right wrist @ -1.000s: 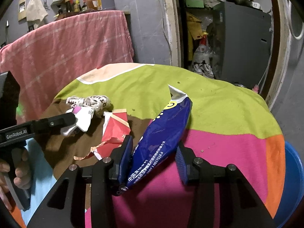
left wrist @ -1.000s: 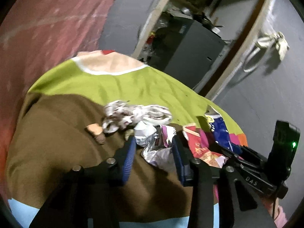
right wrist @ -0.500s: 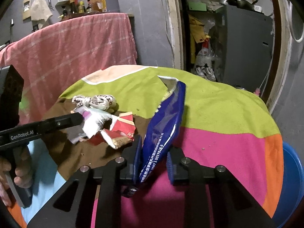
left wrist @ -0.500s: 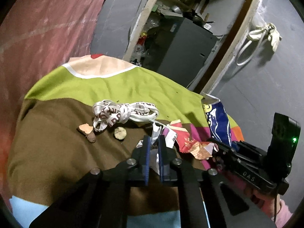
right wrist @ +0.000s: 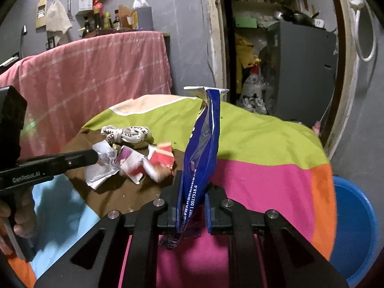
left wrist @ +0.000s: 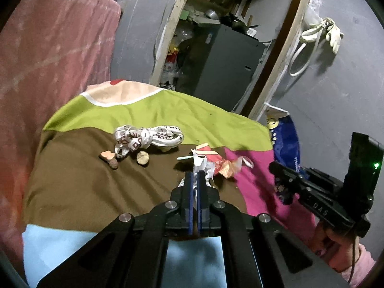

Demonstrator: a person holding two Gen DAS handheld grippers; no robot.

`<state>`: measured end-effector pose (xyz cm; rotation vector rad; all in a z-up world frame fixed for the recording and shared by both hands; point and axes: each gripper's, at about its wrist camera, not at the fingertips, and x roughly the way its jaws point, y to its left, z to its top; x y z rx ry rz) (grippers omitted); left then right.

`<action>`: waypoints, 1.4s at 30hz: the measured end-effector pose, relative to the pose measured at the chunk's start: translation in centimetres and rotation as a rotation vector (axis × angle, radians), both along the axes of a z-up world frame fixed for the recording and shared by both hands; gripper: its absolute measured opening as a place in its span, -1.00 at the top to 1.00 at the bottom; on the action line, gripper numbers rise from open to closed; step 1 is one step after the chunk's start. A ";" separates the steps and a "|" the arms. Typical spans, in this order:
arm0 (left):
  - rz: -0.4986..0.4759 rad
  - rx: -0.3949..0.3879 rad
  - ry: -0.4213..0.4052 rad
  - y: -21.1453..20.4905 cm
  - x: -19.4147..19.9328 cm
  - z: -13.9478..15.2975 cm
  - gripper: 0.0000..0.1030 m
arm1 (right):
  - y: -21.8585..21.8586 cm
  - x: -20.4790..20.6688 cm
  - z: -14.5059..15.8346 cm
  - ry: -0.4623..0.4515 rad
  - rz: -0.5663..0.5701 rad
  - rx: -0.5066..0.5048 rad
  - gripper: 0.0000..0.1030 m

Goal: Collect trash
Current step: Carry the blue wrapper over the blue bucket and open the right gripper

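The left tool [left wrist: 195, 175] pinches a crumpled white-and-silver foil wrapper [left wrist: 201, 165] above the cloth-covered desk [left wrist: 79, 175]. The right tool [right wrist: 193, 184] clamps a tall blue plastic snack bag [right wrist: 204, 144] upright.

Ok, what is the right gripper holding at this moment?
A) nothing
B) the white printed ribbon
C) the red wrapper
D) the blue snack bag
D: the right gripper is shut on the blue snack bag, which stands upright between its fingers, lifted off the cloth, while the white printed ribbon lies on the table.
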<state>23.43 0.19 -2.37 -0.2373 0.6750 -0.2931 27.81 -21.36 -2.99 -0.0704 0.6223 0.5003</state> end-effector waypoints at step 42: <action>-0.113 -0.085 -0.656 -23.7 -6.9 12.1 0.99 | -18.8 -13.8 13.8 -0.662 -0.404 -0.013 0.76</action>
